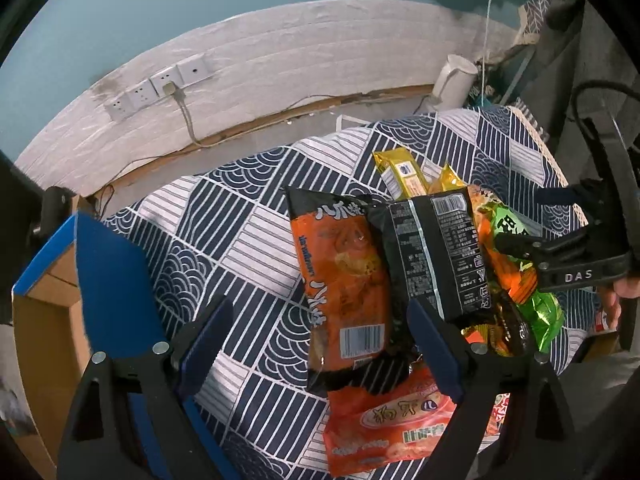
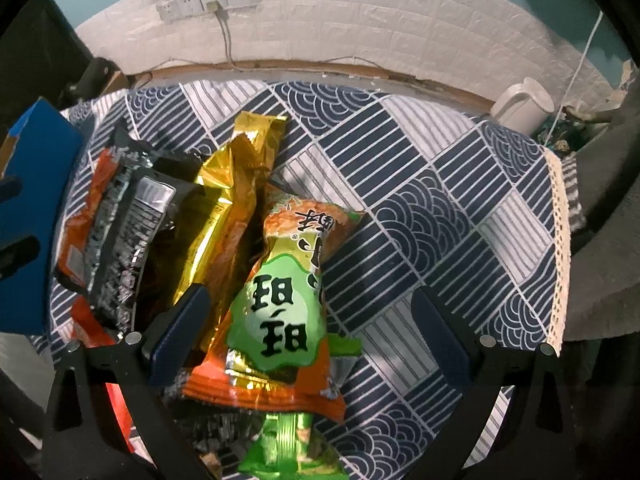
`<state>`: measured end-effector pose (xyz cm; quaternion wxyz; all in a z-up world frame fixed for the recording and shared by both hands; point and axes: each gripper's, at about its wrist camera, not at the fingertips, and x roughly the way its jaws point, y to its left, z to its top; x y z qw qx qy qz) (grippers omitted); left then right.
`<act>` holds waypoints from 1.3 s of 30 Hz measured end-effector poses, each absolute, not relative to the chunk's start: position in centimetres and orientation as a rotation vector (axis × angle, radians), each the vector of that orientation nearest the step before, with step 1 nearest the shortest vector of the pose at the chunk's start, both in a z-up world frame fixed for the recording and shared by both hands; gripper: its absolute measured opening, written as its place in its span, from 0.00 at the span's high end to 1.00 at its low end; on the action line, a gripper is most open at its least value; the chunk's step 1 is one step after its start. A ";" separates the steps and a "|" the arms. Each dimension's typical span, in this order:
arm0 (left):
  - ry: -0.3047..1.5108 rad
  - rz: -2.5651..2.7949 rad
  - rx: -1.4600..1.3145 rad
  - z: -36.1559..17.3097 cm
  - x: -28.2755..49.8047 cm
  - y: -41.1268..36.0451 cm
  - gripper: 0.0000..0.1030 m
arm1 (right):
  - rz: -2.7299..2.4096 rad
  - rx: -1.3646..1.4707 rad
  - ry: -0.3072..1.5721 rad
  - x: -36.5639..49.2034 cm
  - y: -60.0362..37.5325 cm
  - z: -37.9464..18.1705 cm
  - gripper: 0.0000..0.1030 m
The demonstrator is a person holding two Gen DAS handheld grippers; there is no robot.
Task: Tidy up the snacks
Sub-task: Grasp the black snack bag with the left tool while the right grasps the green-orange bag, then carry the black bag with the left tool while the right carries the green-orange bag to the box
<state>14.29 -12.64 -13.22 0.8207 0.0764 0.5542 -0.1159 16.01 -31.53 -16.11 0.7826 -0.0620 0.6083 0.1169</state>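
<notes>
Snack packets are heaped on a cloth-covered counter, with both tools held apart above them.

A blue-and-white patterned cloth (image 1: 248,240) is spread over the counter. On it, an orange-and-black packet (image 1: 344,280) is overlapped by a black packet (image 1: 436,252); gold packets (image 1: 400,172) lie behind, and a red-orange packet (image 1: 384,428) is seen nearest the left camera. A green-and-orange packet (image 2: 280,312) is draped over the pile's right side. The left tool (image 1: 316,344) is seen spread wide over the orange-and-black packet, gripping nothing. The right tool (image 2: 308,336) is likewise spread, straddling the green-and-orange packet. A blue-edged cardboard box (image 1: 60,280) stands at the left of the counter.
</notes>
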 end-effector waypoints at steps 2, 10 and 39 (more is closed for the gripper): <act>1.182 -0.253 0.178 -13.5 14.5 -12.9 0.12 | 0.255 -0.140 1.322 16.2 -31.4 -16.5 0.03; 1.184 -0.274 0.203 -14.1 15.5 -13.8 0.12 | 0.274 -0.144 1.365 16.9 -30.8 -18.0 0.17; 1.275 -0.334 0.166 -15.8 17.3 -21.4 0.12 | 0.284 -0.060 1.244 14.3 -37.0 -14.9 0.63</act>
